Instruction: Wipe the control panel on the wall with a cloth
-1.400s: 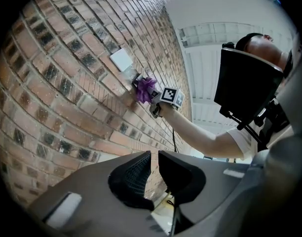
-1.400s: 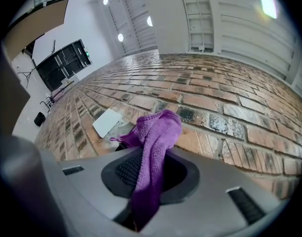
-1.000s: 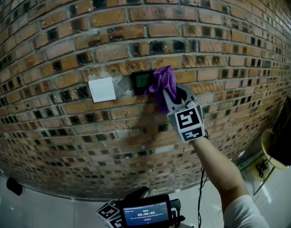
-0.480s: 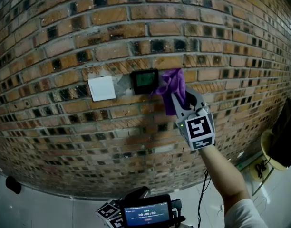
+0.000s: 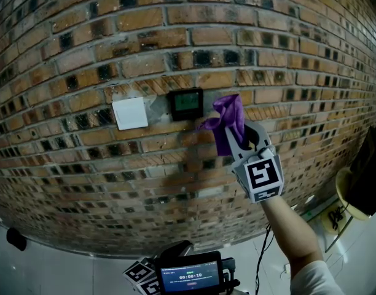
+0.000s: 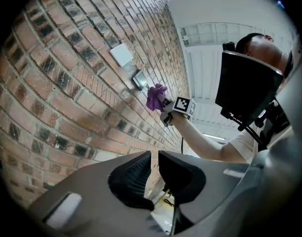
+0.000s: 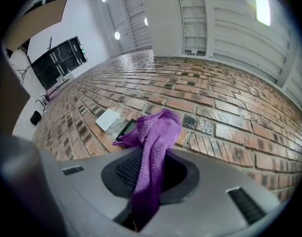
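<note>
The control panel (image 5: 186, 103) is a small dark box with a greenish screen, set in the brick wall (image 5: 83, 165). My right gripper (image 5: 238, 135) is shut on a purple cloth (image 5: 228, 125) and holds it just right of and slightly below the panel, off its face. In the right gripper view the cloth (image 7: 153, 142) hangs out between the jaws, with the panel (image 7: 125, 128) behind it. My left gripper (image 5: 176, 251) hangs low at the bottom edge. Its jaws (image 6: 153, 167) are closed with nothing between them. From there I see the cloth (image 6: 155, 97) near the panel (image 6: 138, 79).
A white blank plate (image 5: 130, 113) sits on the wall left of the panel. A yellow round object (image 5: 351, 192) and a dark shape stand at the right edge near the floor. A small black thing (image 5: 18, 239) lies at lower left. A cable (image 5: 260, 251) hangs below my right arm.
My right gripper has carried the cloth right and slightly down, off the panel. The panel's screen, partly covered a second ago, now shows fully. The left gripper has not moved.
</note>
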Demonstrator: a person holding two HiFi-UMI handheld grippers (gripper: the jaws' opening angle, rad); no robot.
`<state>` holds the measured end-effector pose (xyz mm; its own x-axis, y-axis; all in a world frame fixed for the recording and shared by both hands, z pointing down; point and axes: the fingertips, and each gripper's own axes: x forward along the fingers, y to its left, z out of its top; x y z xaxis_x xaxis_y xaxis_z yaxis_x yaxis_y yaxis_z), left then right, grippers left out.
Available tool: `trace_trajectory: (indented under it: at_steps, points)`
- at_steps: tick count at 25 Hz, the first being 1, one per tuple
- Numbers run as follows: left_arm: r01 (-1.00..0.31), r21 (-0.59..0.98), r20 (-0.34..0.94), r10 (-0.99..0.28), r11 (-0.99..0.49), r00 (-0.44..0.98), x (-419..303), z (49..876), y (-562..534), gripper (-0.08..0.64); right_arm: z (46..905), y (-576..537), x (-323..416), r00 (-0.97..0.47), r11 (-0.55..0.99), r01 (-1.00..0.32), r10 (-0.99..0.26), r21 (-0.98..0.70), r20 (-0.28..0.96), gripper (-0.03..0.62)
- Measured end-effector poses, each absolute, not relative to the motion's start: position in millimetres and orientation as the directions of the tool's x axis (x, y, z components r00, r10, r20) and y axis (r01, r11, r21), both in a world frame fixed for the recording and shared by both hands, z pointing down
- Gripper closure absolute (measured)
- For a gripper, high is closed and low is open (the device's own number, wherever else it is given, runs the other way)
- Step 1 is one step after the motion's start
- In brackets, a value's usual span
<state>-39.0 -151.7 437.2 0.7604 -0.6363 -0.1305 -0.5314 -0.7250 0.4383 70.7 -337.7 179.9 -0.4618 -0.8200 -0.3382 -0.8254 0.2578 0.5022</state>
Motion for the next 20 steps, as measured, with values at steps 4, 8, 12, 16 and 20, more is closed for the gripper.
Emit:
trace_trajectory:
  at_steps: [4, 8, 12, 16, 20]
  points:
    - [-0.536, 0.438, -0.132, -0.642, -0.721, 0.755, -42, 437, -153, 0.52, 188, -335, 75, -0.457, 0.263, -0.829, -0.828, 0.493, -0.325, 0.512]
    - [-0.544, 0.44, -0.134, -0.651, -0.714, 0.747, -46, 437, -155, 0.52, 198, -331, 78, -0.455, 0.272, -0.831, -0.835, 0.485, -0.311, 0.512]
    - [-0.546, 0.444, -0.133, -0.655, -0.71, 0.744, -47, 437, -157, 0.52, 211, -330, 80, -0.455, 0.285, -0.831, -0.842, 0.478, -0.29, 0.512]
    - [-0.545, 0.446, -0.131, -0.654, -0.71, 0.745, -46, 439, -157, 0.52, 226, -329, 82, -0.453, 0.294, -0.83, -0.85, 0.473, -0.268, 0.512]
    - [-0.546, 0.45, -0.13, -0.656, -0.707, 0.743, -46, 439, -157, 0.52, 235, -325, 82, -0.457, 0.308, -0.832, -0.851, 0.462, -0.257, 0.512]
